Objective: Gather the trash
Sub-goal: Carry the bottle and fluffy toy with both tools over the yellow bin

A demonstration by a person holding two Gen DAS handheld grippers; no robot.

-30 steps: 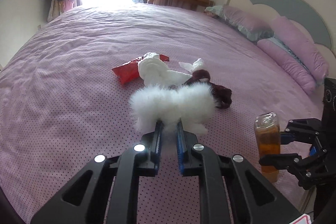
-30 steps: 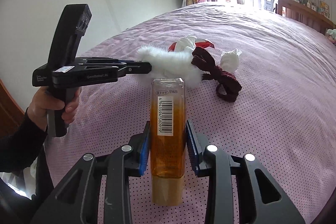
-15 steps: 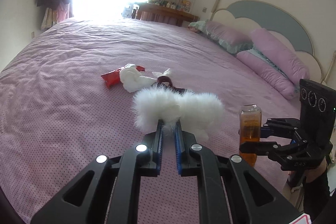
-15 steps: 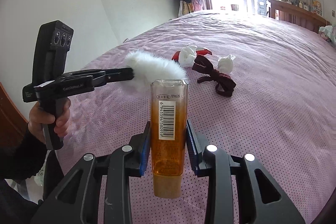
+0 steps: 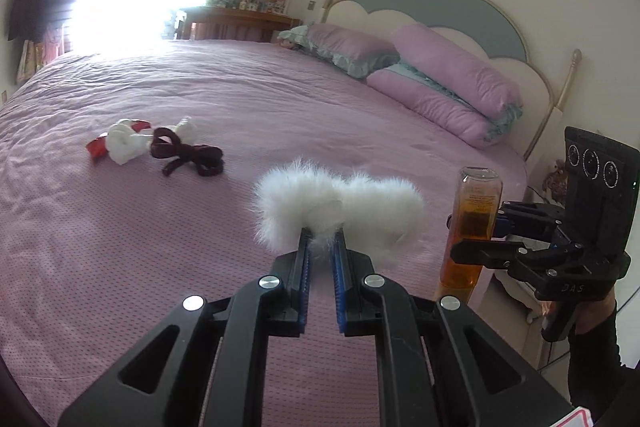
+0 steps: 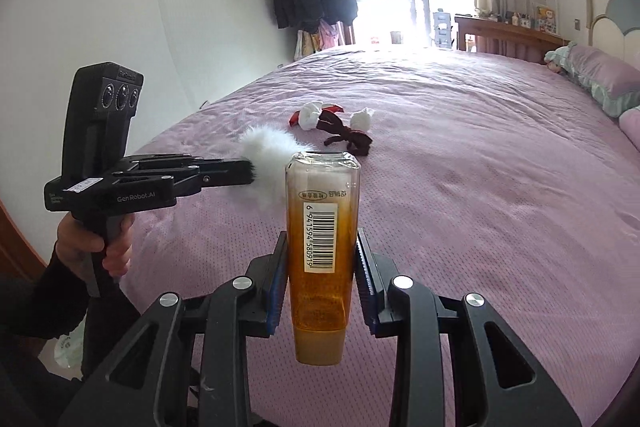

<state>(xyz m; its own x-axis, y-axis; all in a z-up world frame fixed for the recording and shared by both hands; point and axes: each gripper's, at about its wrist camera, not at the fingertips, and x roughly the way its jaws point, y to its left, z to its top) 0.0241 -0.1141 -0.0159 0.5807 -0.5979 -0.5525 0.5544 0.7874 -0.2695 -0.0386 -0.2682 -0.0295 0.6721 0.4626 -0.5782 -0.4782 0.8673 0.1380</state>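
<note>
White fluffy fur, a soft tuft (image 5: 338, 205), sits pinched between the jaws of the left gripper (image 5: 320, 243), which are closed almost together on it; the tuft hangs above the near part of the bed (image 5: 280, 99), not touching the pink dotted cover; in the right wrist view the same tuft (image 6: 266, 147) sticks out from the tip of the left gripper (image 6: 246, 177), which a hand (image 6: 94, 247) in a dark sleeve holds by its handle. The right gripper (image 6: 322, 259) has its jaws clamped on a clear bottle (image 6: 322, 247) with amber liquid and a barcode label; the bottle stands upside down, its cap below the jaws; in the left wrist view this bottle (image 5: 472, 223) is at the right, near the edge of the bed, held by the right gripper (image 5: 486, 233). Farther on the cover lie, close together, a red wrapper (image 5: 96, 147), crumpled white tissue (image 5: 124, 145), a second small white tissue (image 5: 186, 127) and a dark brown ribbon (image 5: 188, 157); pink pillows (image 5: 448, 87) rest against the headboard (image 5: 440, 3).
</note>
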